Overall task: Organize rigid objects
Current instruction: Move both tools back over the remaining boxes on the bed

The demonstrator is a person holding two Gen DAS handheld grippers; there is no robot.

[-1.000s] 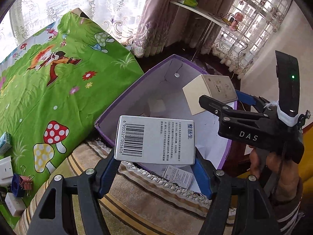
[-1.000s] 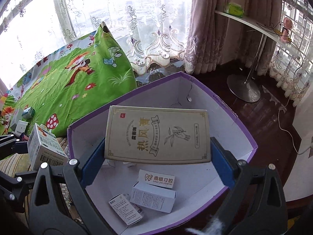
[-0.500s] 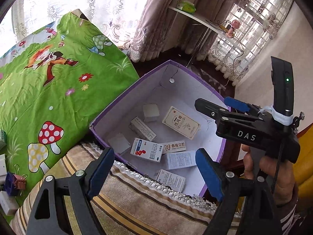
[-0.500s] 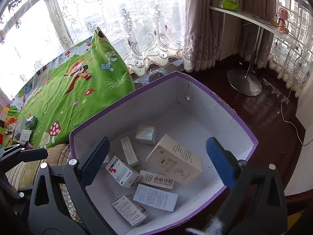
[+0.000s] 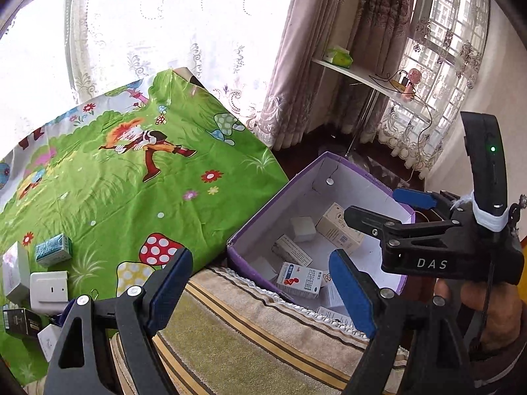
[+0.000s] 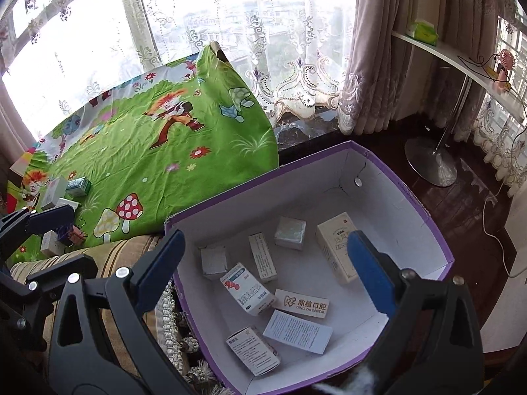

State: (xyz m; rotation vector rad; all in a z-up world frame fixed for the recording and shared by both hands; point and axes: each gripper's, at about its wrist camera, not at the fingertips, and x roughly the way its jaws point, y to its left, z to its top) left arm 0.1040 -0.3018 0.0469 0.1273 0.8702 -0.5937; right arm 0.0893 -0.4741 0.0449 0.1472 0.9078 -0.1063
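While both of my grippers stood empty, the sorting looked partly done. My left gripper (image 5: 260, 283) had its blue pads spread wide, the jaws having just been opening, with nothing between them; it hung over the striped cushion (image 5: 250, 339) at the near edge of the purple box (image 6: 438, 230). My right gripper (image 6: 266, 270) was likewise released, jaws apart and bare, above the box's white floor. Inside that box lay a loose scatter of small cartons: a tall cream carton (image 6: 332, 247) toward the far right wall, a red-and-blue carton (image 6: 247, 289) near the middle, a dental-brand carton (image 6: 303, 302) touching it, and several plain white ones around them. Well apart, on the green cartoon sheet (image 5: 131, 181) to the left, more remained: a teal carton (image 5: 54, 248), a white wall switch (image 5: 49, 291) and other small items beside it. I judged those still needed carrying over.
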